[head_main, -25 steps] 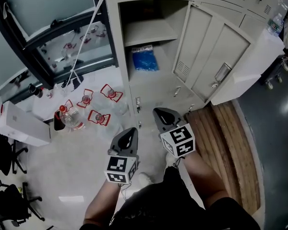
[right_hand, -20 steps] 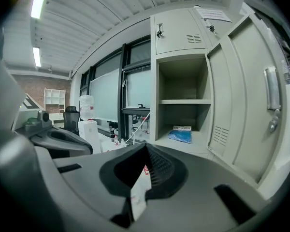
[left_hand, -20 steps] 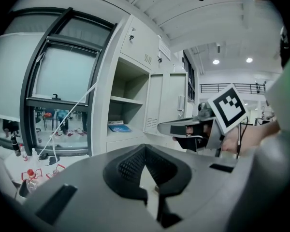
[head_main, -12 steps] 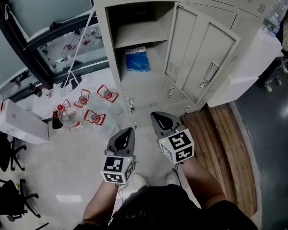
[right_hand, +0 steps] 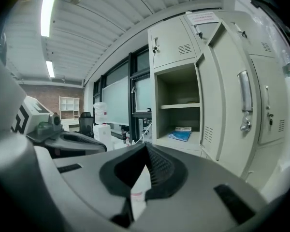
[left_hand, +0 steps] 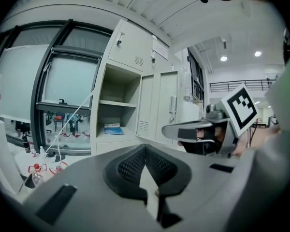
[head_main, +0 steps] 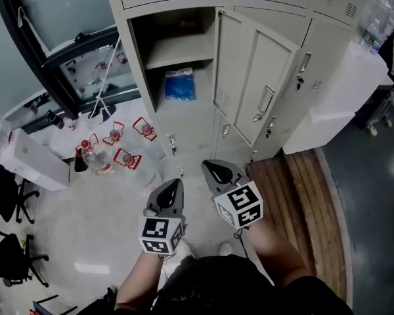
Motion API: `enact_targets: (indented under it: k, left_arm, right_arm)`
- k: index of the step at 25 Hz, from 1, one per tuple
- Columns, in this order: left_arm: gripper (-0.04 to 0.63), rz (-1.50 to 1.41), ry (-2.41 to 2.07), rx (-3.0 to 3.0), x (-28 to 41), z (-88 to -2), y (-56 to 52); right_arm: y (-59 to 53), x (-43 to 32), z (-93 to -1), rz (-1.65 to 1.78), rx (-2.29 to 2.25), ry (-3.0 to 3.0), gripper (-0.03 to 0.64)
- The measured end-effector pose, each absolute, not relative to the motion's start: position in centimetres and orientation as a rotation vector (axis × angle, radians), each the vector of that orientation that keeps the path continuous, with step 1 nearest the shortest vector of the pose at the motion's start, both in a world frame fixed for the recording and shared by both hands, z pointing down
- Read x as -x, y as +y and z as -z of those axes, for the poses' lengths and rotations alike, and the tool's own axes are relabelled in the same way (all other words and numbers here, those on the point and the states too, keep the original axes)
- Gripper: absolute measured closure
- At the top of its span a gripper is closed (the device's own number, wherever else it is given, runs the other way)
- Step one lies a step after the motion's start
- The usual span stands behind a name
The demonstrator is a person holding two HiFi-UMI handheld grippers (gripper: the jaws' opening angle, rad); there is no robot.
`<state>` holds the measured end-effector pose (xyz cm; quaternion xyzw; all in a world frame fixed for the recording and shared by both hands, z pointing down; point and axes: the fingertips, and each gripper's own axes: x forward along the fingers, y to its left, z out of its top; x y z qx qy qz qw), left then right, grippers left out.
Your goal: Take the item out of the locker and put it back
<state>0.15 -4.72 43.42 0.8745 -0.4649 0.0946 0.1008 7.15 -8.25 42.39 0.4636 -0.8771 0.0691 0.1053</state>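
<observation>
Looking steeply down at a person who stands facing a pale grey locker and holds a two-jaw gripper in each hand at about waist height. One compartment stands open, its door swung out to the right. Inside it, a flat blue packet lies on the compartment's bottom, under the inner shelf and set back from the front edge — nothing touches it.

The left gripper and the right gripper sit side by side, near each other but apart, both pointing towards the locker and well short of it. Seen from its own camera, each gripper has its two dark ribbed pads brought together at the tips, with nothing held between them — both are closed and empty. Each carries a cube with black-and-white square markers at its rear.

On the pale floor left of the locker stands a cluster of clear water bottles with red labels, just beside a white box. Dark office chairs sit at the far left. A wooden platform lies to the right of the person.
</observation>
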Motion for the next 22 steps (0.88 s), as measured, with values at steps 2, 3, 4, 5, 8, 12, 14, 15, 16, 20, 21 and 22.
enact_targets:
  k: [2,3,4,5,8,12,14,15,16,20,21,22]
  left_arm:
    - [0.592,-0.274,-1.394,-2.583,-1.1,-43.2,-4.0]
    - [0.591,-0.27,-1.405,-2.581,-1.4,-43.1,-3.6]
    - [0.592,-0.266,-1.416,-2.576,-1.7,-43.1,-3.2]
    - [0.592,-0.26,-1.426,-2.57,-2.0,-43.1,-2.9]
    - [0.592,-0.251,-1.446,-2.556,-2.8,-43.0,-2.1]
    - [0.592,-0.244,-1.466,-2.542,-3.5,-42.8,-1.5]
    - [0.592,-0.246,-1.475,-2.538,-3.8,-42.9,-1.2]
    - [0.591,-0.247,-1.48,-2.537,-3.9,-43.0,-1.1]
    - [0.591,-0.247,-1.484,-2.534,-4.0,-43.0,-0.9]
    - [0.591,-0.242,-1.497,-2.528,-4.5,-42.9,-0.6]
    - [0.592,-0.239,-1.503,-2.53,-4.5,-42.8,-0.5]
    - [0.591,-0.237,-1.508,-2.531,-4.5,-42.8,-0.4]
  right_arm:
    - [-7.6,-7.9,-42.2,-0.2,-1.346,-2.599,0.617]
    - [-7.2,-8.2,-42.2,-0.198,-1.337,-2.606,0.617]
    - [-6.9,-8.5,-42.1,-0.196,-1.327,-2.613,0.617]
    - [-6.6,-8.7,-42.1,-0.196,-1.318,-2.619,0.617]
    - [-5.9,-9.4,-42.1,-0.196,-1.294,-2.632,0.617]
    - [-5.6,-9.8,-41.9,-0.191,-1.27,-2.648,0.617]
    - [-5.3,-10.0,-42.0,-0.188,-1.258,-2.654,0.617]
    - [-5.2,-10.1,-42.1,-0.188,-1.253,-2.656,0.617]
    - [-5.1,-10.2,-42.2,-0.187,-1.248,-2.658,0.617]
    - [-4.8,-10.5,-42.2,-0.18,-1.232,-2.663,0.617]
    - [-4.7,-10.6,-42.2,-0.178,-1.228,-2.664,0.617]
    - [-4.6,-10.6,-42.2,-0.176,-1.225,-2.666,0.617]
